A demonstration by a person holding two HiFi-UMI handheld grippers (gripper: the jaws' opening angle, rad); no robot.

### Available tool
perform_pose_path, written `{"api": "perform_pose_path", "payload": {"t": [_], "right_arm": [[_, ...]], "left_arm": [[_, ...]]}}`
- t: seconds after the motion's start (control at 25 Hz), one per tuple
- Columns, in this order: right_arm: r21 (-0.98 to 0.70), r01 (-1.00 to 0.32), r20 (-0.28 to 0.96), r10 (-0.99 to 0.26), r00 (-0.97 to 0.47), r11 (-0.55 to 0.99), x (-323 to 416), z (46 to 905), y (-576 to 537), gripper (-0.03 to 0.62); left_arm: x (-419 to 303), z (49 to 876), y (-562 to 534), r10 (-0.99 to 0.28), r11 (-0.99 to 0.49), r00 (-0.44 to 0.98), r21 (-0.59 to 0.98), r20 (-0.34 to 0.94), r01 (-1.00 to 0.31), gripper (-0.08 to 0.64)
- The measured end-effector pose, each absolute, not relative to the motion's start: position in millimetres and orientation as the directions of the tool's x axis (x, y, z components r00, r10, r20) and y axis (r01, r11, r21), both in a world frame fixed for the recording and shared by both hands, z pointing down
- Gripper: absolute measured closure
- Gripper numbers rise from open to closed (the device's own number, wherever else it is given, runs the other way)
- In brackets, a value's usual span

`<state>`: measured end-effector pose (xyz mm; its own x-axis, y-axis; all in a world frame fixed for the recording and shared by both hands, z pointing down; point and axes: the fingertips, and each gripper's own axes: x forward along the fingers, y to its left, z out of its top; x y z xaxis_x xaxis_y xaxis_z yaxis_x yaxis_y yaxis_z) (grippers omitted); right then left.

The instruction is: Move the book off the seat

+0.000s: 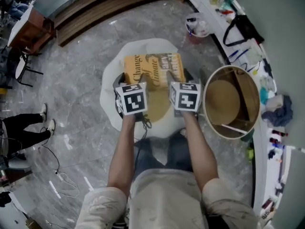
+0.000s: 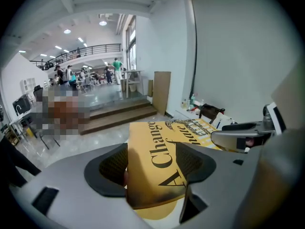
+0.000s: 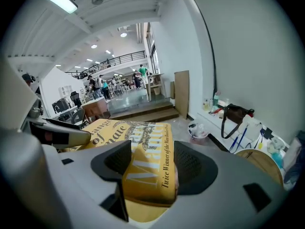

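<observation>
A yellow book (image 1: 153, 68) lies over the white round seat (image 1: 110, 78), its title facing up. Both grippers hold its near edge. My left gripper (image 1: 137, 84) is shut on the near left corner; in the left gripper view the book (image 2: 159, 159) fills the gap between the pads of that gripper (image 2: 152, 168). My right gripper (image 1: 174, 81) is shut on the near right corner, and the book (image 3: 145, 147) sits between the jaws of this gripper (image 3: 147, 168) in the right gripper view. A yellowish cushion (image 1: 159, 111) shows under the book. Whether the book's far edge touches the seat cannot be told.
A round wooden tub (image 1: 232, 101) stands close to the seat's right. Behind it runs a white counter (image 1: 248, 46) with a black bag and small items. A small bin (image 1: 198, 27) and wooden steps (image 1: 95, 8) lie beyond. A person's legs (image 1: 24, 128) and cables (image 1: 62, 175) are at left.
</observation>
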<state>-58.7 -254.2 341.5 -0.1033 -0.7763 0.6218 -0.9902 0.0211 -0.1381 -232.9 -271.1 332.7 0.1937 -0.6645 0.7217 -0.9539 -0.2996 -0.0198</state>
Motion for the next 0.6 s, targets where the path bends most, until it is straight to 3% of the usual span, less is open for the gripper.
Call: {"api": "perform_pose_path", "payload": {"t": [0.6], "right_arm": [[-0.096,-0.978,0.529,-0.842,0.107,-0.185,163.9,257.6,-201.8,0.33]], "left_arm": [[-6.6,249.7,-254.1,-0.696,-0.478,0.337,-0.06,0.634,-0.876,0.236]]}}
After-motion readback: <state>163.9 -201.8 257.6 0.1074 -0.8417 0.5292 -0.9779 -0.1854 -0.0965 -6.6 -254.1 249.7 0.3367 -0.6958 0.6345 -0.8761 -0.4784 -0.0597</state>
